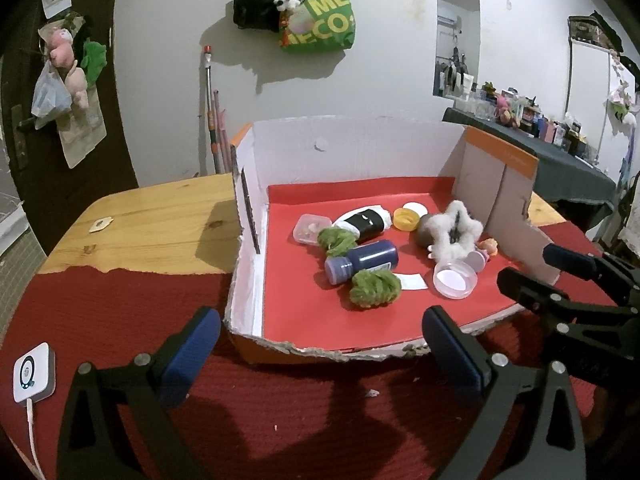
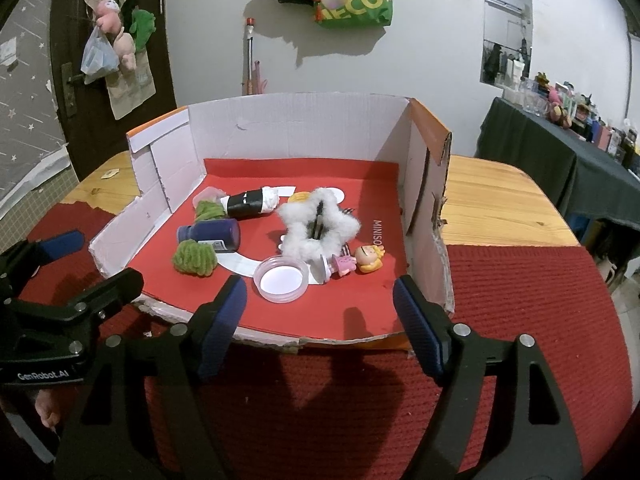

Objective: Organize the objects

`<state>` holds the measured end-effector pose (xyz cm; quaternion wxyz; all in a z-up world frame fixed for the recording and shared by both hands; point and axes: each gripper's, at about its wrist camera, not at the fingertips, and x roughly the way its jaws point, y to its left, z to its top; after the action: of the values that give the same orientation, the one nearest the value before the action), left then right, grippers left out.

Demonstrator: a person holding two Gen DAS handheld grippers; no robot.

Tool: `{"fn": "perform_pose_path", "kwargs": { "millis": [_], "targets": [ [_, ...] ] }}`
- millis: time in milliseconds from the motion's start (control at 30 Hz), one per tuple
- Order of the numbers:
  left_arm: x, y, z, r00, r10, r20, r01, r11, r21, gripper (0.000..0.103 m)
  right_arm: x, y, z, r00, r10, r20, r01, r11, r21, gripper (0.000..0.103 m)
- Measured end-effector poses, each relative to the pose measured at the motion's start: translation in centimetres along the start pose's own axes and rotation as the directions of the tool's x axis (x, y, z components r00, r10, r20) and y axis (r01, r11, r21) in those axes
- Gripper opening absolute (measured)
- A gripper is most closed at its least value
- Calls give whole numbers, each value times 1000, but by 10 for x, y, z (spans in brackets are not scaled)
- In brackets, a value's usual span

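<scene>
I am holding my left gripper [image 1: 320, 344] over the red mat [image 1: 120, 320] just short of the torn front edge of the cardboard box [image 1: 360, 148], its jaws standing wide apart and gripping nothing. Nothing is lying between them except the mat and the box's front lip; every item is sitting farther in on the red box floor [image 1: 360, 320]. Going left to right there, I am seeing a small clear tub [image 1: 308, 229], a green fuzzy scrunchie [image 1: 336, 239] beside a black and white roll [image 1: 366, 222], a dark blue bottle [image 1: 362, 261] lying on its side with a second green scrunchie [image 1: 374, 287] touching it in front, a yellow lid [image 1: 404, 218], a white fluffy scrunchie [image 1: 456, 234], a clear round lid [image 1: 455, 279] nearest the front, and a small doll [image 2: 368, 258] at the right. My right gripper [image 2: 320, 316] is hovering at the same front edge, jaws released and empty, and the clear lid is lying just beyond its left fingertip [image 2: 232, 300], the doll ahead between the jaws but well past them.
</scene>
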<state>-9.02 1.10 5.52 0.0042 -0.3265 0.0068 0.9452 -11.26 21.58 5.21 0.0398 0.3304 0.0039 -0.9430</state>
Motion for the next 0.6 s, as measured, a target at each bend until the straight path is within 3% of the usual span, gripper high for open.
{"fn": "perform_pose_path", "kwargs": {
  "millis": [133,600],
  "targets": [
    [-1,0,0,1000,5,-2,-5,1000,1,103,-2,2,1,1000,6,2,-6,1000,-2,85],
    [-7,6,1,1000,13,-6,-13,999,-30,103,-9,4,4,1000,-7,7,7,1000,-2,88]
  ]
}}
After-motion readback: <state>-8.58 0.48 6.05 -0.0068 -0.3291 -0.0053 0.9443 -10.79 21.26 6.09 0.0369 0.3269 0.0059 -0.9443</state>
